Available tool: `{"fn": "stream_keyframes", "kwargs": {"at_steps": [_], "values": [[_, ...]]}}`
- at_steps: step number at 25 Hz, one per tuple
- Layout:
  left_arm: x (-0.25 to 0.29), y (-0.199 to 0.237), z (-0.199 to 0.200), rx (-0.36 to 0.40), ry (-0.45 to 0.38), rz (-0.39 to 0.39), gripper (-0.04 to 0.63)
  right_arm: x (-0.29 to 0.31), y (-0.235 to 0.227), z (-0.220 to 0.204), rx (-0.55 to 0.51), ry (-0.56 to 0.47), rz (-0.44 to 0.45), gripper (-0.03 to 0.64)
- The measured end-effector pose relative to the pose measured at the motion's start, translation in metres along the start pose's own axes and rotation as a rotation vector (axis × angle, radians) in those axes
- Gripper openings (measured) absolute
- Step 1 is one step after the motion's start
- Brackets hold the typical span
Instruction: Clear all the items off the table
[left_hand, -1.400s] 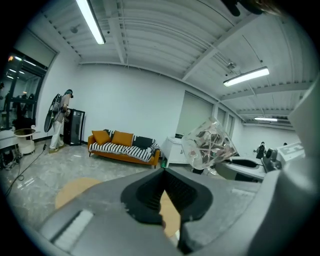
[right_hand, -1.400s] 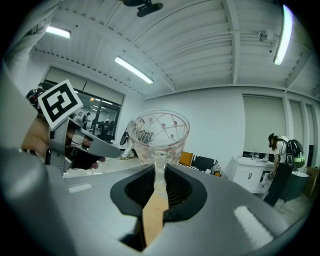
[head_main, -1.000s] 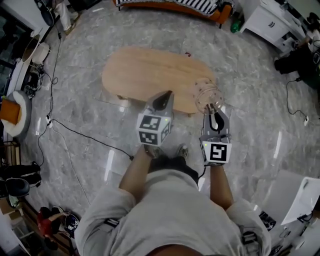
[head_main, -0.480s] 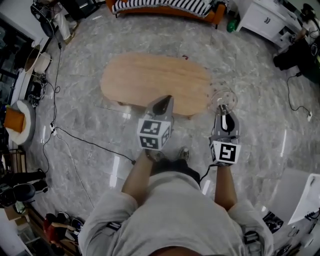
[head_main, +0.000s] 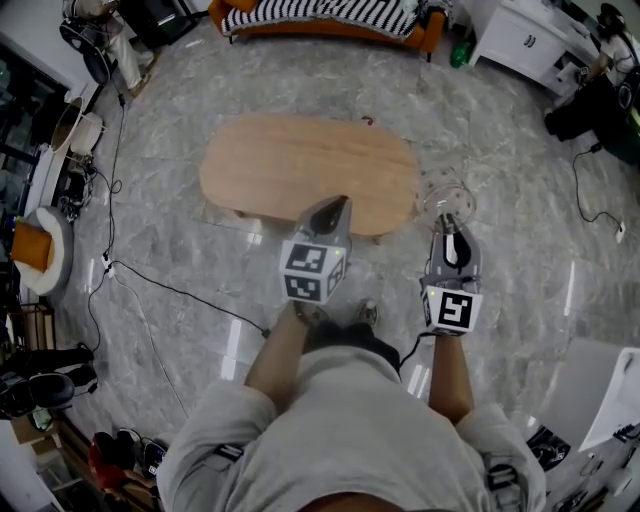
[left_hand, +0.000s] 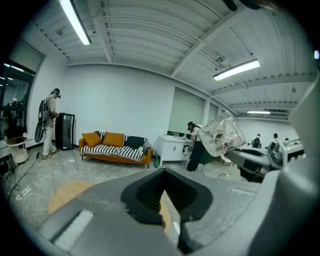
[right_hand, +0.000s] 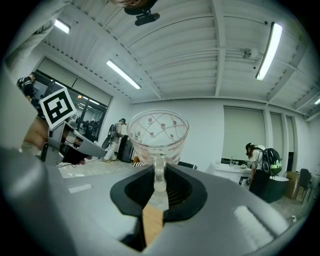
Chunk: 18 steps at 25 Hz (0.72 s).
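Item: glass cup (right_hand: 157, 132), clear, with a small red pattern under the rim; upright, rim up.
Location: in the air past the right end of the table (head_main: 300, 170), over the floor (head_main: 180, 260) and touching neither.
Hold: right gripper (right_hand: 159, 186), jaws narrow and closed on the cup's handle (right_hand: 159, 172); the bowl stands out beyond the pads, unsupported.
Other gripper: left gripper (head_main: 333, 205), jaws drawn together with nothing between them, hovering over the near edge of the table.
Table: oval wooden top; no other item shows on it in the head view.
Step in hand (judged): carrying the cup off to wherever it is to be put; that place is not in view.
Handling advice: keep the right gripper level so the cup does not swing about its thin handle; hold the squeeze steady, since glass on pads may slip.
Route hazard: cable (head_main: 170, 280) trails across the floor at left.
Set-down advice: rest the base flat before parting the jaws.
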<state>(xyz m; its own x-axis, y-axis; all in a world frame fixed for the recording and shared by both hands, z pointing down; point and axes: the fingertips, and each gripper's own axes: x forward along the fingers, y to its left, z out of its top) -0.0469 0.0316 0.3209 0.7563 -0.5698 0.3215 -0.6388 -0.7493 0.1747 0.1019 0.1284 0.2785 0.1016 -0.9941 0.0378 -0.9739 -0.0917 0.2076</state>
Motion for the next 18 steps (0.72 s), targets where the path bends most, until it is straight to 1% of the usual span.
{"fn": "stream_keyframes", "kwargs": {"at_steps": [18], "values": [[0.011, -0.009, 0.001, 0.011, 0.005, 0.005, 0.021, 0.003, -0.012, -0.001, 0.010, -0.016, 0.002, 0.040]]}}
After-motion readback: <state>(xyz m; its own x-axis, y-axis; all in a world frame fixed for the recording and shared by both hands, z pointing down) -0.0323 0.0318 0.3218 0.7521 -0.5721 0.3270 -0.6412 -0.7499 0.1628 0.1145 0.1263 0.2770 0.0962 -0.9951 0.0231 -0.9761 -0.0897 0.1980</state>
